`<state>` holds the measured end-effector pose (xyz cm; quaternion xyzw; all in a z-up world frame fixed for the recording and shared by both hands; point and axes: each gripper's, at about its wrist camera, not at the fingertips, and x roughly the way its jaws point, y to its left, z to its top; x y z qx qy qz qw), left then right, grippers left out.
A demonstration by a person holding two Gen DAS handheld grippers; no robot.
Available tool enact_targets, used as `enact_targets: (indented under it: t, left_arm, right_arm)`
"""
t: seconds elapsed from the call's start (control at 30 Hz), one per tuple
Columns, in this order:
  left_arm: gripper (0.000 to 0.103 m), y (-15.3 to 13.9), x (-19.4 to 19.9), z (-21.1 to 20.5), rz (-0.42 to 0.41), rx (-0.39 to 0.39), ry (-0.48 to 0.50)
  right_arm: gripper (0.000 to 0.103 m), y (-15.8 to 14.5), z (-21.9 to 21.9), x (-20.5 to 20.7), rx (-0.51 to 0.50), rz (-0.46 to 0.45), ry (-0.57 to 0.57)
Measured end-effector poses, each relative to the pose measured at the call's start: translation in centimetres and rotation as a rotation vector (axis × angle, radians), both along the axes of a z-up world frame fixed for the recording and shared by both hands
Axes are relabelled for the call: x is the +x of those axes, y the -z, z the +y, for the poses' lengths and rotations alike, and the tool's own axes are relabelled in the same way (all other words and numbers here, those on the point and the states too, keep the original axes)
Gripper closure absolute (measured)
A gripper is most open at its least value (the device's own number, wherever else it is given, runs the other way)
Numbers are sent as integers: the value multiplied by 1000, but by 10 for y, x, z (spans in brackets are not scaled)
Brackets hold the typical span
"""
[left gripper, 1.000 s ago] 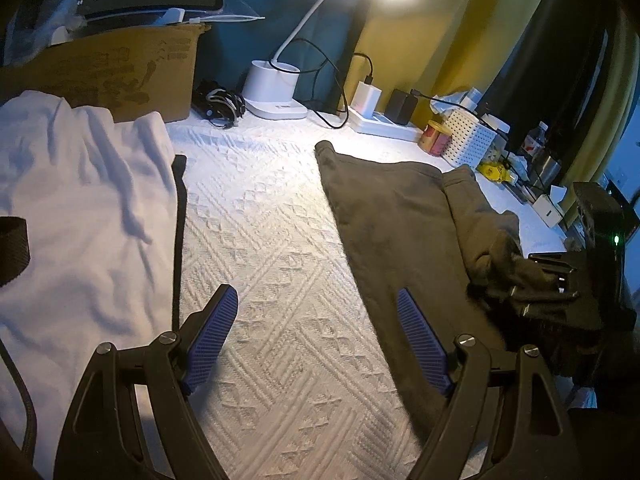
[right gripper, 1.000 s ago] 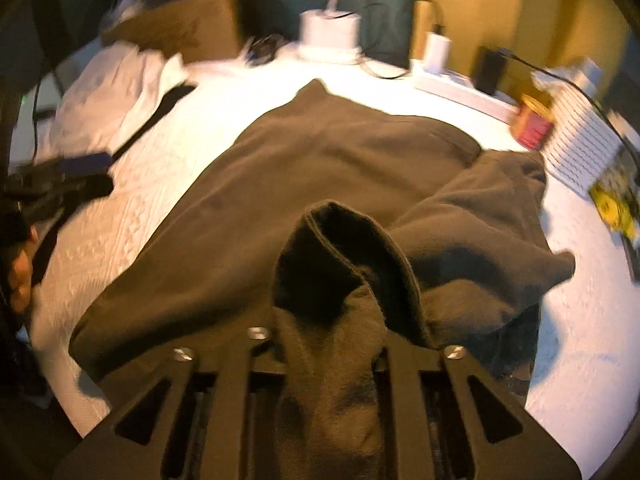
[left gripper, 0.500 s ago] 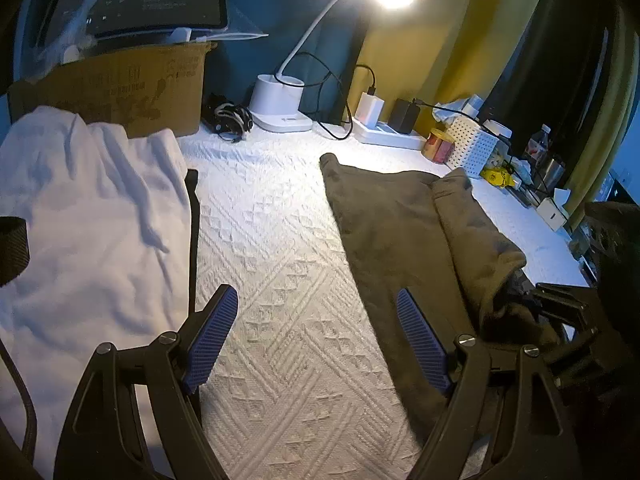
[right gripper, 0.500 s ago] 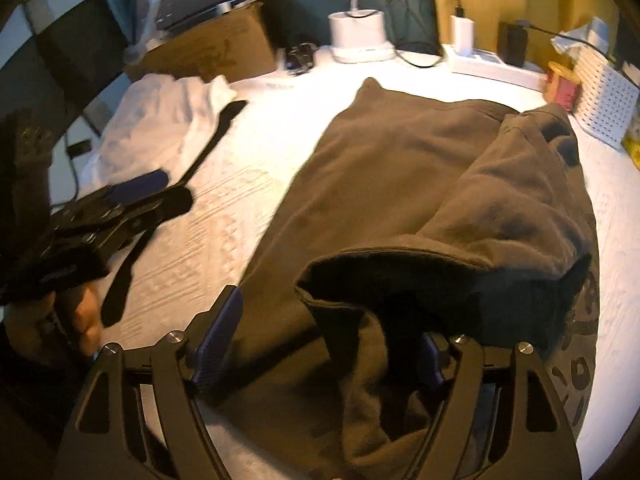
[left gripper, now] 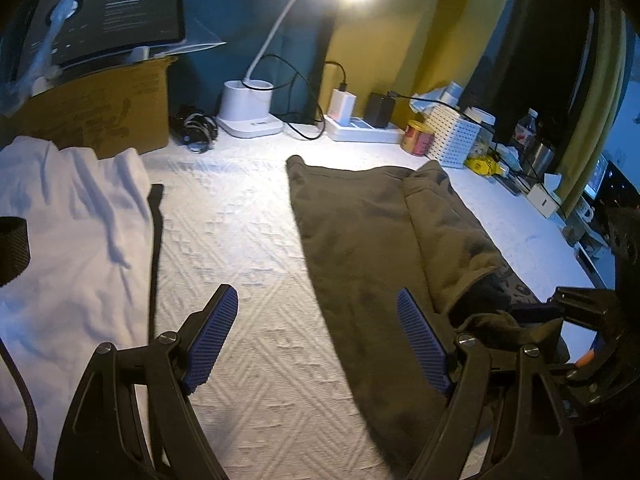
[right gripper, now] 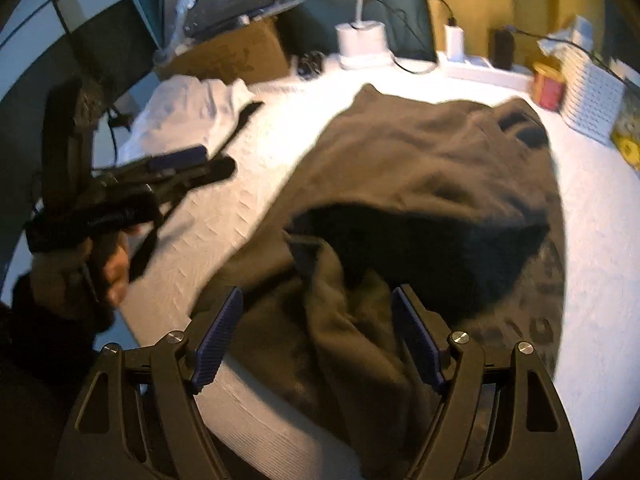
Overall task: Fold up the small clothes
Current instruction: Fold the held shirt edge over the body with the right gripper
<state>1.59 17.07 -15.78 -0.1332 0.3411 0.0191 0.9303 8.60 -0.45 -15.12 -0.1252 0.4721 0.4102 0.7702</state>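
olive-brown garment (left gripper: 360,240) flat on white textured cloth (left gripper: 240,260); left gripper (left gripper: 316,340) and right gripper (right gripper: 316,336) both spread wide, empty

Looking forward and down along the left hand-held gripper (left gripper: 318,340), close over the white textured desk (left gripper: 240,240), facing the lamp base (left gripper: 248,114) at upper centre. Looking more steeply down along the right hand-held gripper (right gripper: 316,336), close above the dark garment (right gripper: 420,168). Sharing garment (left gripper: 360,232), desk (right gripper: 600,240), lamp base (right gripper: 362,42), cardboard box (left gripper: 100,112) (right gripper: 236,56); catching the left hand-held gripper (right gripper: 192,168) at left of the right view.
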Motion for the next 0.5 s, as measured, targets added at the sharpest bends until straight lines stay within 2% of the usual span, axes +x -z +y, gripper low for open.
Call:
enact_targets:
  t: [0.23, 0.37, 0.5]
  left_arm:
    - [21, -7, -2, -11, -3, 26, 0]
    - [21, -14, -8, -15, -4, 50, -10]
    - [22, -21, -12, -19, -5, 81, -14]
  right_arm:
    - [23, 10, -7, -13, 82, 112, -52]
    - [23, 11, 7, -29, 106, 112, -148]
    - [23, 1, -3, -31, 138, 63, -138]
